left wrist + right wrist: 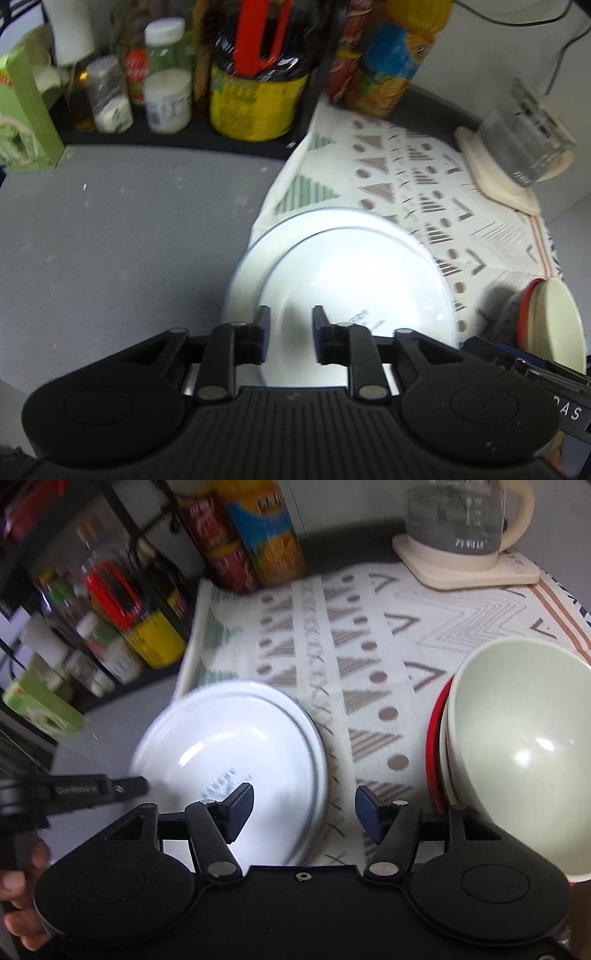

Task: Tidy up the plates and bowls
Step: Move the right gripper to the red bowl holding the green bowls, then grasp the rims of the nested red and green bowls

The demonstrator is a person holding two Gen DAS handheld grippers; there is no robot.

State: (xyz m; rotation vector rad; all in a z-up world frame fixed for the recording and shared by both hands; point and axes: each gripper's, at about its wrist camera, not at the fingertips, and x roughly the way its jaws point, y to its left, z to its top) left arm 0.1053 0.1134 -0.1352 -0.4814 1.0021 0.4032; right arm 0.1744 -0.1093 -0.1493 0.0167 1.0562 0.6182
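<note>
Left wrist view: my left gripper (289,325) jaws apart over white plates (343,280), seemingly two stacked, half on cloth (424,177) | right gripper (303,805) jaws apart, empty | bowls (517,753) nested at right | sorting looks nearly done, blur permitting.

Ahead of you lies a grey table (122,229), partly covered by a white cloth (369,635) printed with brown triangles, dots and zigzags. At about eleven o'clock, a black shelf rack (147,531) holds crowded jars and bottles, among them a yellow tin (255,107) and a white-capped jar (168,99). A green carton (26,114) stands at ten o'clock. At twelve o'clock, an orange drink bottle (269,531) stands just beside a red can (218,542). At two o'clock, a glass kettle (458,513) rests on its cream base.
</note>
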